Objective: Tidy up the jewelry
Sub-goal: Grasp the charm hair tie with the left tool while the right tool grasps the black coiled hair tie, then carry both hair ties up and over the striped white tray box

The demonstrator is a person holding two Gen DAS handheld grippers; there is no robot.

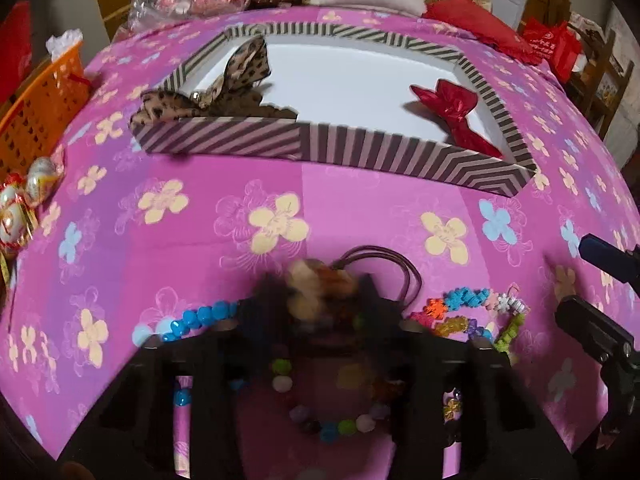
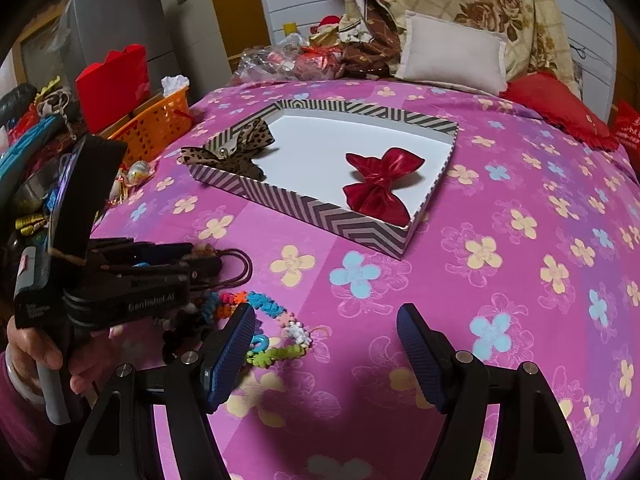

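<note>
L gripper [image 2: 200, 258] closing round a fuzzy hair tie [image 1: 320, 280] w/ thin cords; soft, light, grab the puff. R gripper [image 2: 326, 354] open, empty.

bed: we see a pink flowered cover [image 2: 500, 280] | far half, toward the pillows: striped tray [image 2: 320, 216] | near edge: bead strands [image 1: 460, 312] and a cord-looped piece [image 2: 236, 268] | far edge: white cushion [image 2: 452, 52], red cushion [image 2: 556, 104] | left edge: orange basket [image 2: 156, 128]
</note>
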